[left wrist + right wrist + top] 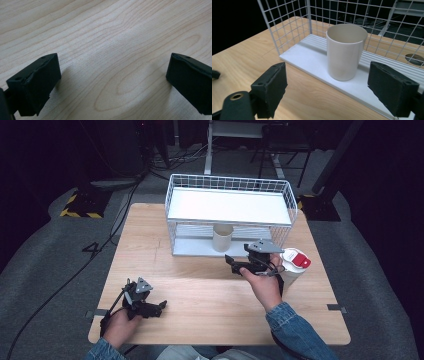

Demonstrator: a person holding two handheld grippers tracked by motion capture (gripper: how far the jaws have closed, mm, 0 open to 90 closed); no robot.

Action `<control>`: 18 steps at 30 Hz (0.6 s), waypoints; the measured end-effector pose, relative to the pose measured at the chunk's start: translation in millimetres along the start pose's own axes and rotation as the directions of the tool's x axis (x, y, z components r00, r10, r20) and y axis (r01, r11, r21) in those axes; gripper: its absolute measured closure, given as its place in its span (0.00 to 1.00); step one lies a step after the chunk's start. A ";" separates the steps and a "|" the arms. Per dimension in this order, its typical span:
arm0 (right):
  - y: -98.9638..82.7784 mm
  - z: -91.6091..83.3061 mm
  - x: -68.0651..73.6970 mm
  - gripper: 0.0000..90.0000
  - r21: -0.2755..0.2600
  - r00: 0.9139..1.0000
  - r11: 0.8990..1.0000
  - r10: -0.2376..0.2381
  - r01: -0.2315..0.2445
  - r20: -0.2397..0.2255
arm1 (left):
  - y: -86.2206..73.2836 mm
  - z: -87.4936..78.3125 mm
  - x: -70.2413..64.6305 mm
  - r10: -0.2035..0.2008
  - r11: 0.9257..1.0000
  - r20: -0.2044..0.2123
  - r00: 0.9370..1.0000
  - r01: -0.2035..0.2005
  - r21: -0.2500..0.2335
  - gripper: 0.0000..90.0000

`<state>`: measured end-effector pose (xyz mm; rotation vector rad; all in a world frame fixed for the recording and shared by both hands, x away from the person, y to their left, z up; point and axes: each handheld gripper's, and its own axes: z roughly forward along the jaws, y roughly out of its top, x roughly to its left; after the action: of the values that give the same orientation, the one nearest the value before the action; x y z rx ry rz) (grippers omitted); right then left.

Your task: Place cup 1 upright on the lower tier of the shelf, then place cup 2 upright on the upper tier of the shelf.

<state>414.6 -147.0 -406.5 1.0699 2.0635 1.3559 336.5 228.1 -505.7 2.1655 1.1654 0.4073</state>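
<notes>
Your right tool point(231, 262) sits just in front of the white wire rack point(230, 185), pointing toward its lower shelf point(312, 56). The cream cup point(345, 51) stands upright on that shelf, close to the shelf's front edge, and your tool is short of it: in the right gripper view the cup rises beyond and between the two black jaws, nearer the right-hand one, with clear air on both sides. The jaws are parted and nothing is between them.

The cup is a plain, smooth, cream-white tumbler with no handle, slightly wider at the rim than at the base, its mouth open upward. From above it shows under the rack's upper white shelf, a little left of the middle.

Behind your right hand a white container with a red-and-white lid point(295, 260) stands on the table point(200, 290), just beside your wrist.

Your left tool point(161, 306) rests low over the near left part of the table, well apart from the rack, its jaws spread wide over bare wood.
</notes>
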 end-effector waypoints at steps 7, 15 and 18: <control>0.0 -28.6 -0.2 0.17 0.018 0.998 1.000 -0.017 0.018 -0.052 | 0.0 0.0 0.0 0.000 1.000 0.000 1.000 0.000 0.000 0.00; -4.7 -62.5 -6.5 0.17 0.017 0.997 0.999 -0.025 0.027 -0.079 | -0.7 -0.8 0.0 0.009 1.000 0.000 1.000 -0.009 0.001 0.00; -9.4 -79.6 -11.5 0.17 0.019 0.997 1.000 -0.021 0.023 -0.070 | -0.9 -1.0 -0.2 0.008 1.000 0.000 1.000 -0.008 0.001 0.00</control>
<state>361.2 -202.9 -382.2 1.0185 2.1373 1.3832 335.3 228.7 -505.6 2.1717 1.1571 0.4103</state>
